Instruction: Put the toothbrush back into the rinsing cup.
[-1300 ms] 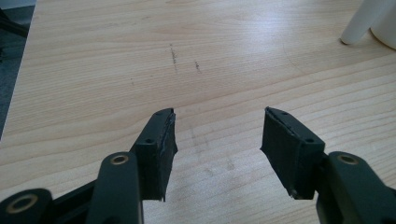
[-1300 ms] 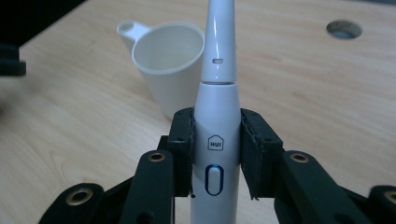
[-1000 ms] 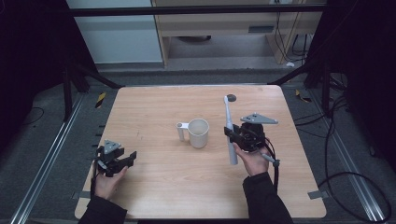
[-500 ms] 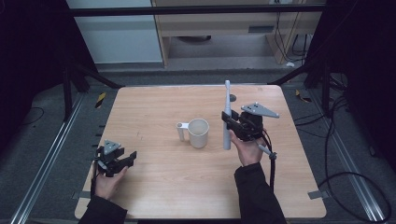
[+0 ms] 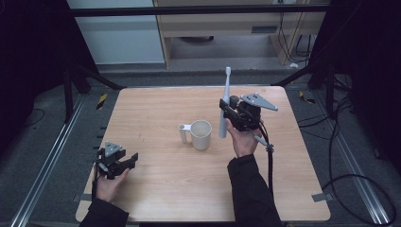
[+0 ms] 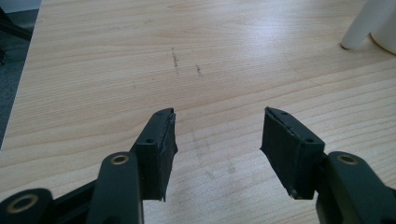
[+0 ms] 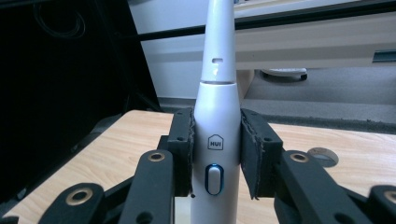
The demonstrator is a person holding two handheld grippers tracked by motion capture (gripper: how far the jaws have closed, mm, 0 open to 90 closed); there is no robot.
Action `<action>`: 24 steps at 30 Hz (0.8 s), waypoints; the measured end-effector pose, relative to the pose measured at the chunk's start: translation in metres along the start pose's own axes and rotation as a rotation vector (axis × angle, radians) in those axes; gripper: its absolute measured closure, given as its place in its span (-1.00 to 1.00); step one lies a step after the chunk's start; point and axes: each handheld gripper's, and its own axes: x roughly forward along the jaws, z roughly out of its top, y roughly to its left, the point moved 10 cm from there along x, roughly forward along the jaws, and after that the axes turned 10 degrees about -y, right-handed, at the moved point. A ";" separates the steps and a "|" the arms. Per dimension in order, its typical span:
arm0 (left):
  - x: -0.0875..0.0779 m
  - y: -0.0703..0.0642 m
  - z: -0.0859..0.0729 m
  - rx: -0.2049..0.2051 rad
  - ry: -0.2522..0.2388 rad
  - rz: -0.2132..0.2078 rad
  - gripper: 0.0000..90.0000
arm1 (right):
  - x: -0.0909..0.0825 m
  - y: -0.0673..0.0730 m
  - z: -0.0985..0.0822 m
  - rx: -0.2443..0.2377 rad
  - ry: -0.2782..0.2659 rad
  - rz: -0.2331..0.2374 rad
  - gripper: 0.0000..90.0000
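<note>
On the wooden table (image 5: 156,189) a white mug (image 5: 201,135) stands mid-table. Just right of it, the right gripper (image 7: 215,154) clamps a white electric toothbrush (image 5: 223,104) upright, seemingly above the surface. Well left of the mug, the left gripper (image 6: 217,140) gapes wide, holding nothing.

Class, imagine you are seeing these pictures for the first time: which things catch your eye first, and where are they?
First, the white electric toothbrush, held upright above the table's right half, clamped between the jaws of the right gripper. Next, the cream mug standing mid-table just left of it, handle pointing left. Last, the left gripper, jaws apart, near the table's front left.
</note>
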 end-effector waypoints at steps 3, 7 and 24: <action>0.000 0.000 0.000 -0.001 -0.001 0.001 -0.03 | 0.005 0.001 0.004 -0.003 -0.012 -0.006 0.50; 0.000 0.000 0.000 -0.002 -0.003 0.002 -0.03 | 0.010 0.002 0.007 0.000 -0.029 -0.012 0.50; 0.000 0.001 0.001 -0.001 -0.007 0.003 -0.03 | 0.032 0.006 -0.001 0.030 -0.051 -0.022 0.50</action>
